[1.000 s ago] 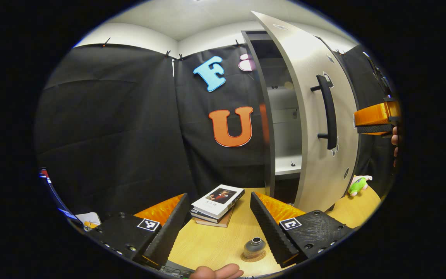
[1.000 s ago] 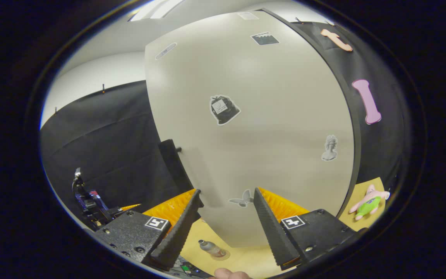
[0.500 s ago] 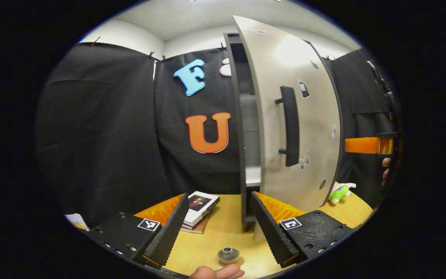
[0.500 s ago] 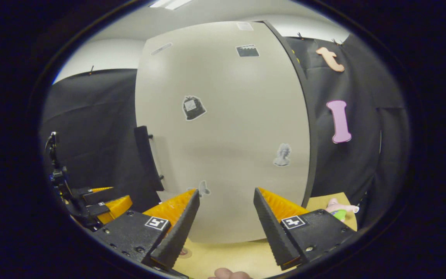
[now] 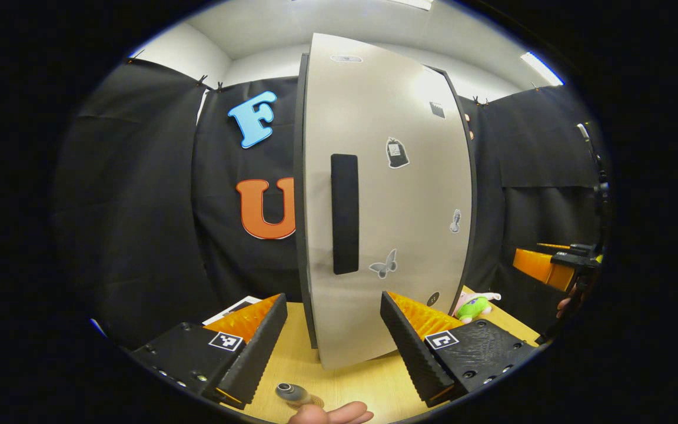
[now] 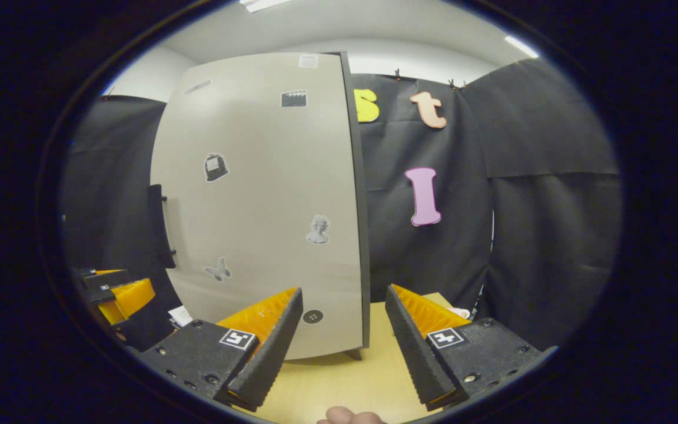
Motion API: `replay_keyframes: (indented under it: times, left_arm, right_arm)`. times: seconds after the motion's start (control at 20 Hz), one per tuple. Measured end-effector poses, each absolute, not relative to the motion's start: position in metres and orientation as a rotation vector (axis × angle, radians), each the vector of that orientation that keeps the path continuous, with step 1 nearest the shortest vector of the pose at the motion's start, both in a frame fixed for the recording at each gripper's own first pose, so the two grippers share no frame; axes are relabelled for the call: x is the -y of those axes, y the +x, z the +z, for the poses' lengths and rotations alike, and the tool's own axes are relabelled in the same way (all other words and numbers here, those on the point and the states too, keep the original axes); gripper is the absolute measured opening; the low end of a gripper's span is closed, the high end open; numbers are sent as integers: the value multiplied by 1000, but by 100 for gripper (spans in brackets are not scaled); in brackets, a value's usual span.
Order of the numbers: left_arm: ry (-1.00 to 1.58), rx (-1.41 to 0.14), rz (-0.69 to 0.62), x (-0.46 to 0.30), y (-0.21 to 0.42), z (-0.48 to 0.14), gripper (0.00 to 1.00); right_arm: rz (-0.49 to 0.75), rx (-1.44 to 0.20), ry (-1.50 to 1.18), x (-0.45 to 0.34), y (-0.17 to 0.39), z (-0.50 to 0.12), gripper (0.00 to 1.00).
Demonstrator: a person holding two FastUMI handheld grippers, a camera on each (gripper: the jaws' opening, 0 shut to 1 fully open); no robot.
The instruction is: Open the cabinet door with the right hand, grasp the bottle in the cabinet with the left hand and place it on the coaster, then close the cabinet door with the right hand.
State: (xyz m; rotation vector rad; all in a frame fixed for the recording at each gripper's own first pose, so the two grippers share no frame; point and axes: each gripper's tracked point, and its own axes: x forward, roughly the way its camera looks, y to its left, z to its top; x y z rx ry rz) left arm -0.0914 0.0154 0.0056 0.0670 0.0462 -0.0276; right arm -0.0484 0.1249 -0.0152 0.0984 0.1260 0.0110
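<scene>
Both grippers' fingers (image 5: 268,341) apart, empty.

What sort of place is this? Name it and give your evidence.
Probably a staged recording booth, not a home: black cloth walls, a lone sticker-covered cabinet on a wooden table, and handheld tongs.

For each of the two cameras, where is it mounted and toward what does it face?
Left gripper view: rides on the left tongs, facing the cabinet door and its handle; own open fingers, a fingertip, and the bottle below.
Right gripper view: rides on the right tongs, facing the door's hinge side; own open fingers, a fingertip.
Shared: the door, its butterfly sticker, the wooden table.
</scene>
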Motion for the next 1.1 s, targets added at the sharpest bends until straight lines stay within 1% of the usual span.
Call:
replay_keyframes:
  times: [0.05, 0.1, 0.15, 0.2, 0.45, 0.7, 0.8, 0.9, 0.95, 1.0, 1.05, 1.1]
  left_arm:
    - [67, -46, -32, -13, -94, 6, 96]
    - [66, -53, -35, -12, -96, 5, 100]
    - [66, -53, -39, -11, -99, 5, 100]
    - [65, -53, -38, -12, -101, 6, 96]
    - [68, -67, -25, -23, -123, 2, 96]
    - [73, -61, -1, -55, -150, 3, 96]
    - [65, -60, 7, -69, -157, 1, 96]
    - [50, -19, 2, -77, -158, 2, 96]
    - [47, -3, -1, -80, -158, -1, 96]
    - [54, -2, 6, -82, -157, -4, 100]
    - [58, -12, 16, -86, -159, -7, 96]
    - [49, -10, 2, -81, -159, -5, 96]
  right_arm:
    - [12, -138, 99, -121, -50, -16, 92]
    - [22, -149, 103, -119, -51, -16, 92]
    - [29, -154, 111, -117, -54, -16, 92]
    - [33, -155, 121, -116, -58, -16, 92]
    - [61, -182, 121, -125, -75, -20, 92]
    - [64, -199, 86, -131, -84, -19, 92]
    - [52, -192, 91, -132, -90, -15, 92]
    - [49, -153, 102, -137, -96, -11, 92]
    - [41, -141, 105, -137, -99, -13, 89]
    - [37, -140, 113, -139, -104, -15, 92]
    - [36, -151, 125, -142, -109, -17, 92]
    - [43, -151, 134, -146, -114, -15, 92]
